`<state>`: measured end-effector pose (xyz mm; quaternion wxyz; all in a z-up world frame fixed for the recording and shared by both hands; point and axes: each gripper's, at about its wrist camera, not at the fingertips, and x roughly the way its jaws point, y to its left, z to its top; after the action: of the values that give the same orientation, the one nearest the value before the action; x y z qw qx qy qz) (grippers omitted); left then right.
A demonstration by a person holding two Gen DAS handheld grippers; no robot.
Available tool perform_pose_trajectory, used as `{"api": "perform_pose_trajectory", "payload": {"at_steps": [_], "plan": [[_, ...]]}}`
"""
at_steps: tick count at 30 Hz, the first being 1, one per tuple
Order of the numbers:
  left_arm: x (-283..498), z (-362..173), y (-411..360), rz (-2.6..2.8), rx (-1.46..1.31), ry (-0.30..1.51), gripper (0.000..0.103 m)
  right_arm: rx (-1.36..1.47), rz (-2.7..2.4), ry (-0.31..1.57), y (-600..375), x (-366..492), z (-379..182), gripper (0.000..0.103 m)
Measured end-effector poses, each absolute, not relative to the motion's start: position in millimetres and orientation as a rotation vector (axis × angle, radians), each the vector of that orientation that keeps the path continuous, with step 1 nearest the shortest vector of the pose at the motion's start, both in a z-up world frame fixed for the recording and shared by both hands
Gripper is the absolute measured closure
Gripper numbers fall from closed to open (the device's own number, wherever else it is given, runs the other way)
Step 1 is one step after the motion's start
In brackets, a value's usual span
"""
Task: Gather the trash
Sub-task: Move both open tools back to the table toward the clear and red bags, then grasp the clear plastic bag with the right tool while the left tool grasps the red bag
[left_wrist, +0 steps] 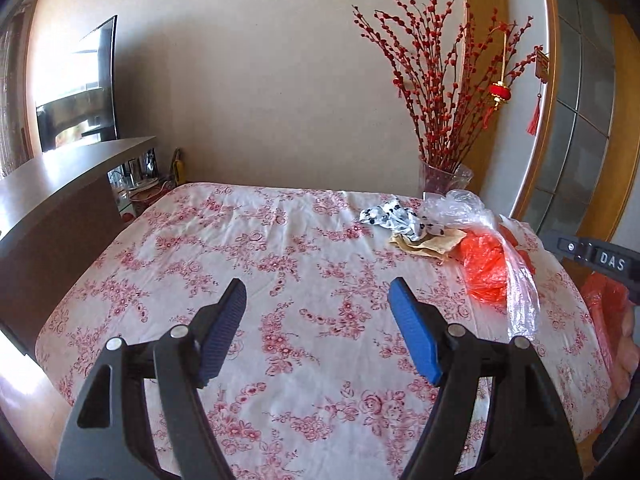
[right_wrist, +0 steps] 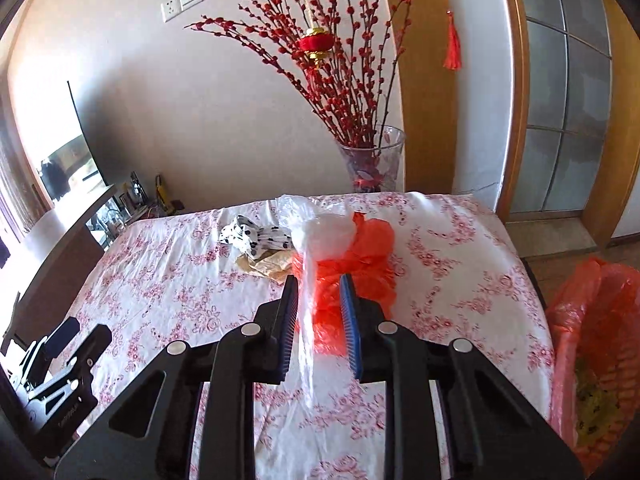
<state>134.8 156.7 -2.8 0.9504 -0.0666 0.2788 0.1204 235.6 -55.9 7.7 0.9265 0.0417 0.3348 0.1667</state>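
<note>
Trash lies in a loose heap on the flowered tablecloth [right_wrist: 168, 280], toward the far right part of the table: largest, an orange plastic bag [right_wrist: 360, 256]; across it a clear plastic bag [right_wrist: 316, 232], drawn out into a long strip that runs from the heap back toward you; then a spotted black-and-white wrapper [right_wrist: 256, 236] and a tan paper scrap [right_wrist: 268, 266] at the heap's left. Your right gripper [right_wrist: 320, 320] is the nearer one; its jaws are narrowed around the clear strip, which passes lengthwise between them, though whether the pads press it cannot be told. Your left gripper [left_wrist: 316, 332] hangs released over bare cloth, the heap up and to its right. An orange-lined bin [right_wrist: 596, 352] waits at the table's right.
</note>
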Motion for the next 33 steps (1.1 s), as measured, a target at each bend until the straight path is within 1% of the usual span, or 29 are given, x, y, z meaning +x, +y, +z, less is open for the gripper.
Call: {"api": "perform_pose_trajectory", "payload": {"at_steps": [6,16,18,19,22,28,33], "plan": [[137,-9,176,0.265,-0.166,0.581,0.030,0.043,0.327,0.736,-23,269,-1,0.081],[143,-22,184,0.264,-0.188,0.614,0.030,-0.021,0.217,0.806,-8,300,-21,0.080],[144,-22,183,0.260,-0.187,0.614,0.030,-0.028,0.211,0.813,-9,301,-26,0.089],[144,-22,183,0.259,-0.186,0.614,0.030,-0.025,0.218,0.810,-9,301,-27,0.092],[145,-22,180,0.251,-0.182,0.613,0.030,-0.006,0.242,0.772,-16,293,-20,0.095],[152,-17,167,0.204,-0.174,0.616,0.030,0.090,0.292,0.685,-42,271,4,0.095],[165,-8,143,0.134,-0.140,0.614,0.030,0.162,0.309,0.651,-69,255,17,0.095]]}}
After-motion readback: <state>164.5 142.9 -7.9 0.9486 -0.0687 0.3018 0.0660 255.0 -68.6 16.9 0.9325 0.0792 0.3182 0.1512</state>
